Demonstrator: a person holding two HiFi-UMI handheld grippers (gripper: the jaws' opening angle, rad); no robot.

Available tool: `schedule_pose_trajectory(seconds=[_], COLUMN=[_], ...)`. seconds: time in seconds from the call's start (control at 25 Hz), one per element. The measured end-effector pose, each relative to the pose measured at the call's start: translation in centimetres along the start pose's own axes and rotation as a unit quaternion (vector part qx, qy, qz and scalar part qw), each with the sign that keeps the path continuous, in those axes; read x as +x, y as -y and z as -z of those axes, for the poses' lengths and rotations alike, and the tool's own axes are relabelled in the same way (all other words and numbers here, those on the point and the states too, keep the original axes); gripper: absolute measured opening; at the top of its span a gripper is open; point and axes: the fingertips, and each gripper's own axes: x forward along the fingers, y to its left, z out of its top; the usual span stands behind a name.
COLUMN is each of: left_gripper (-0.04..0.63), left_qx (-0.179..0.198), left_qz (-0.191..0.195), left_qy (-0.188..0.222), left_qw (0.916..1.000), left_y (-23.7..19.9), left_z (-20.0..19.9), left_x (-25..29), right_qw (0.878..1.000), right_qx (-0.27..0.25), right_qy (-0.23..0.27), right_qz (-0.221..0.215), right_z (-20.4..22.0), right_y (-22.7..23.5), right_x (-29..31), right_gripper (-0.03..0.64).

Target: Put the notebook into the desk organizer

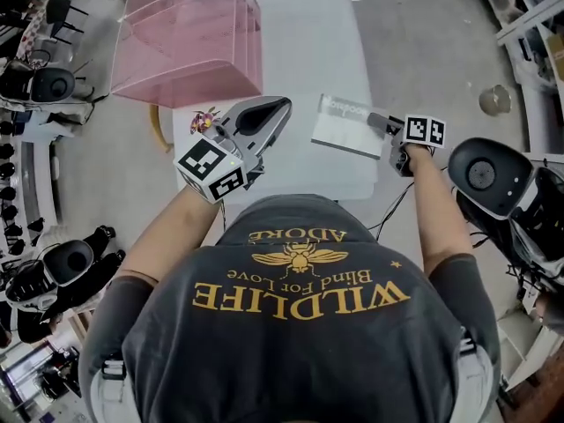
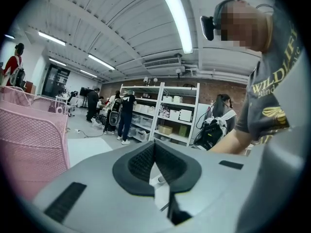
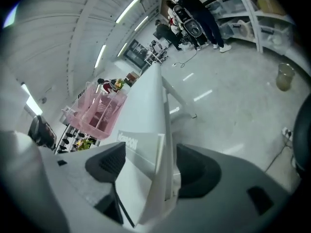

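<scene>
Task barely begun: the notebook [image 1: 342, 123] lies on the table [image 1: 300, 51], apart from the desk organizer [image 1: 189, 47], with the right hand-held gripper [image 1: 383, 123] spread astride its edge and the left hand-held gripper [image 1: 278, 108] pressed together, empty.

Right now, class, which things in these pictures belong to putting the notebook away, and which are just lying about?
Belongs to the job:
notebook, between the open fingers of the right gripper
pink desk organizer, at the far end of the table

Just lying about:
small flowered item, near the table's left edge
jar, on the floor
</scene>
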Motion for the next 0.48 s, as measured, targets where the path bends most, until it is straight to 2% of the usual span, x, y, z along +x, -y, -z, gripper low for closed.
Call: schedule_pose_trajectory(seconds=[0.04, 0.08, 0.16, 0.28, 0.32, 0.48], left_gripper=[-0.003, -0.003, -0.003, -0.003, -0.003, -0.003], left_qx=[0.001, 0.001, 0.0, -0.003, -0.003, -0.002], left_qz=[-0.001, -0.003, -0.005, -0.005, -0.003, 0.003], left_qy=[-0.001, -0.002, -0.003, 0.0, 0.001, 0.012], left_qw=[1.0, 1.0, 1.0, 1.0, 1.0, 0.9999], left_y=[-0.3, -0.6, -1.0, -0.6, -0.4, 0.1], left_z=[0.2, 0.4, 0.7, 0.3, 0.1, -0.7], left_x=[0.0, 0.0, -0.1, -0.4, -0.6, -0.7], right_qw=[1.0, 1.0, 1.0, 0.999, 0.999, 0.997], right_qx=[-0.003, -0.007, -0.016, -0.026, -0.028, -0.026], right_qy=[0.0, 0.002, 0.009, 0.021, 0.025, 0.049], right_qz=[0.003, 0.009, 0.017, 0.007, -0.001, -0.052], right_z=[0.0, -0.1, -0.3, -0.2, -0.2, -1.3], right_y=[0.2, 0.4, 0.4, -1.0, -1.7, -5.0], right_x=[0.4, 0.7, 1.0, -0.2, -0.8, -3.3], right_gripper=[0.317, 0.272, 0.141, 0.031, 0.012, 0.009])
